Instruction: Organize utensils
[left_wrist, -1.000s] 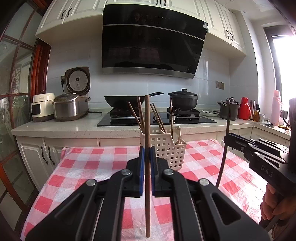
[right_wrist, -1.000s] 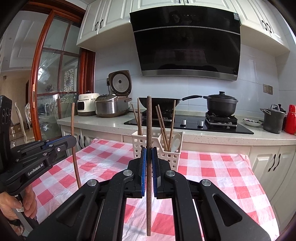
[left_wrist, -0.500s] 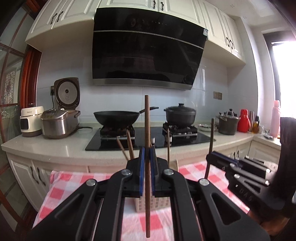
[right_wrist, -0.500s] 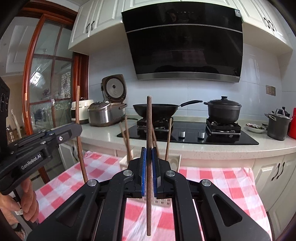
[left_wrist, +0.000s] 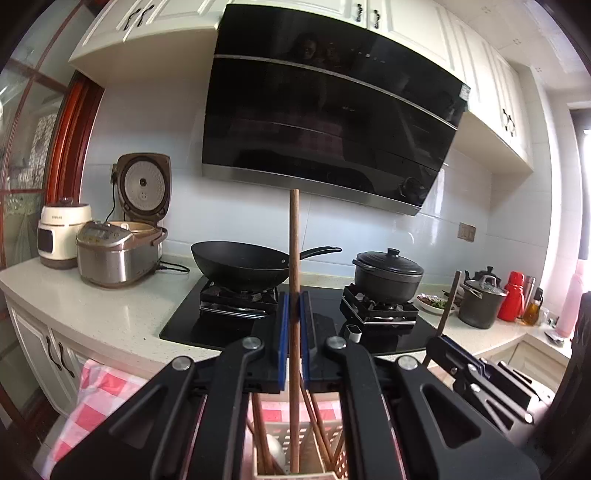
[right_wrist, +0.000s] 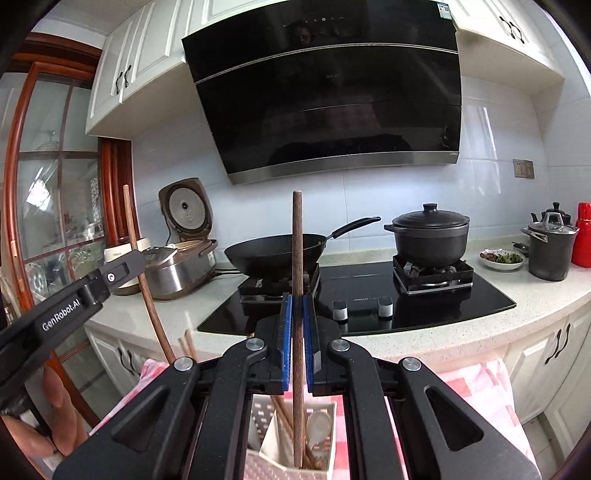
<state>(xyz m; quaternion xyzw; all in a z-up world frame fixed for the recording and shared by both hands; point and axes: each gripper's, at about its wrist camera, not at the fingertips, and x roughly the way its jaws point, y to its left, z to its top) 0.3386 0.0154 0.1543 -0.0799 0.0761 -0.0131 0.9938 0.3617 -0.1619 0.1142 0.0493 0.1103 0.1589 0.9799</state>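
Chopsticks stand upright, one pinched in each gripper: left gripper (left_wrist: 294, 317), right gripper (right_wrist: 297, 321). Below both sits a white basket (right_wrist: 325, 413) (its spoon (right_wrist: 320, 422) clearer in the right view). Only that view shows a hand (right_wrist: 55, 417).

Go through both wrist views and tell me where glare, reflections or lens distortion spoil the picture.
Left wrist view: daylight at the right edge blows out to white; the range hood tilts and the cabinets bow with fisheye curvature; the hood's glossy front carries dim reflections. Right wrist view: exposure is even; window light glints on the glass door at left; the countertop curves; the chopstick in the right tool stays sharp.
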